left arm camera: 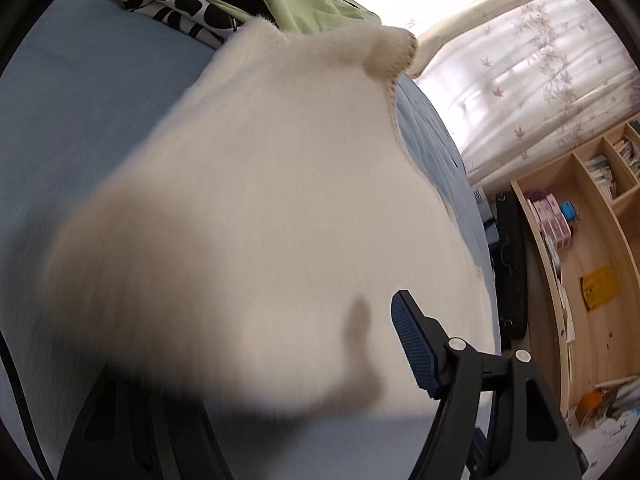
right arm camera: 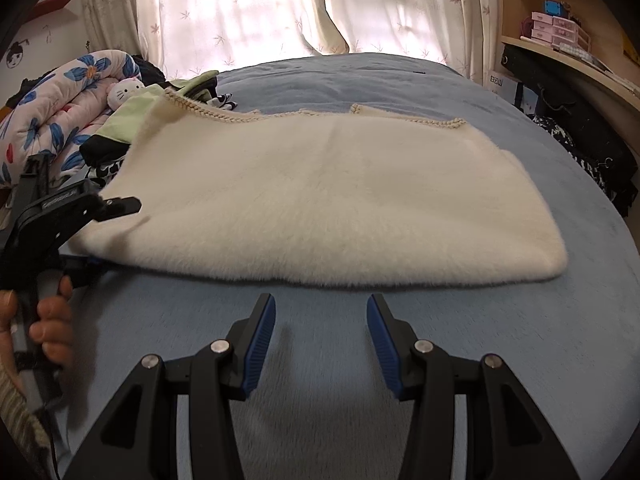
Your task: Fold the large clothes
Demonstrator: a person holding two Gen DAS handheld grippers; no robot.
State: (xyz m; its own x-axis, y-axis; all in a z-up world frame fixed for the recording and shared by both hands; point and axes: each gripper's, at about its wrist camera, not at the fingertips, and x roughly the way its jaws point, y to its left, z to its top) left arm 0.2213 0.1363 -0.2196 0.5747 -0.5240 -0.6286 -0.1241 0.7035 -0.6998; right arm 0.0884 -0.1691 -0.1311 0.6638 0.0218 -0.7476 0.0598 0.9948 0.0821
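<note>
On the shelf (right arm camera: 516, 36) sit pink boxes (right arm camera: 554, 32); right tool (right arm camera: 320, 344) spread, left tool (right arm camera: 90, 248) seemingly pinching the cream garment (right arm camera: 320, 196).

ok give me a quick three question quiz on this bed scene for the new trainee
1. In the right wrist view, at which edge of the cream fluffy garment is the left gripper?
2. True or false: the right gripper grips the garment.
3. The garment lies on: A) a blue bed cover; B) a wooden floor; C) a desk.

Key: 1) its left edge; 2) false, its jaws stand open and empty, short of the garment; 3) A.
</note>
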